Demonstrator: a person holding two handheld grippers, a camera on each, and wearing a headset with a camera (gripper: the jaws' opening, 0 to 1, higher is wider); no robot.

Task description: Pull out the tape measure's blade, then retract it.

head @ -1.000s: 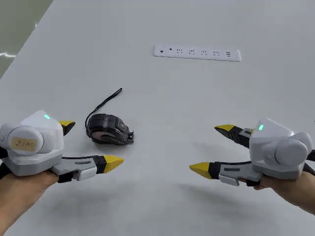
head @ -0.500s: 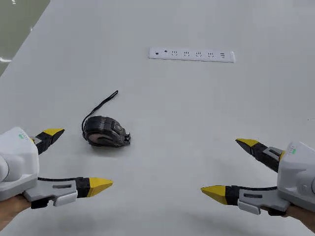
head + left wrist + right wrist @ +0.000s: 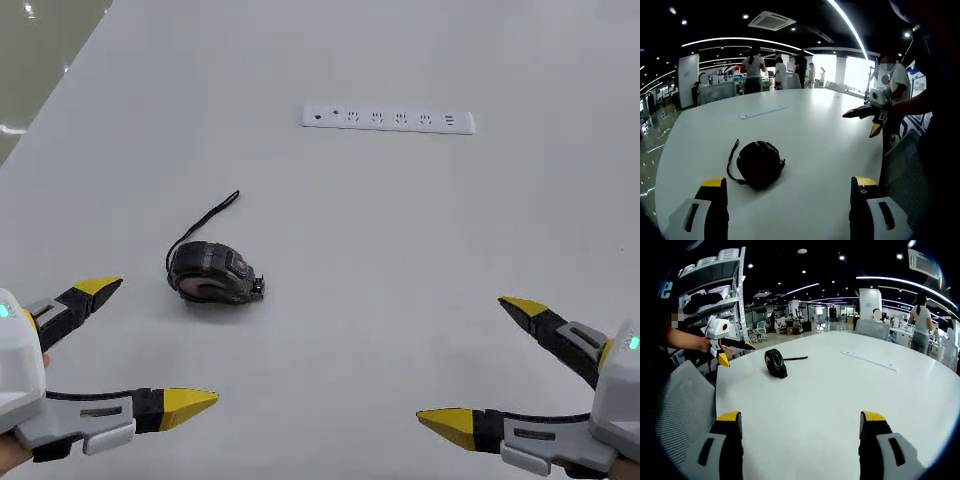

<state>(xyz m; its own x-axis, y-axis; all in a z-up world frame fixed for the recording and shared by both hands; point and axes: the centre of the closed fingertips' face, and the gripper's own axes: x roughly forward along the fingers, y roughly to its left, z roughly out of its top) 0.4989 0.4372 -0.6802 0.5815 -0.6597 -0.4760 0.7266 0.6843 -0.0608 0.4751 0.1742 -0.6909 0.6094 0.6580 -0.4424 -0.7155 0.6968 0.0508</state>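
A black tape measure (image 3: 211,274) with a thin black wrist strap (image 3: 205,217) lies on the white table (image 3: 380,240), blade fully inside. My left gripper (image 3: 145,350) hovers open near the table's front left, a short way in front of the tape measure (image 3: 760,162). My right gripper (image 3: 485,365) is open at the front right, well away from it. The right gripper view has the tape measure (image 3: 775,362) on the table with the left gripper (image 3: 735,351) beyond it. The right gripper (image 3: 865,120) enters the left gripper view from the right.
A white power strip (image 3: 387,118) lies flat at the back of the table. The table's left edge (image 3: 45,105) runs diagonally, with floor beyond. A grey mesh chair (image 3: 682,410) stands by the table. People stand in the office background (image 3: 775,70).
Both grippers have drawn back toward the table's front edge and spread further apart. The tape measure lies where it was; the camera has shifted a little.
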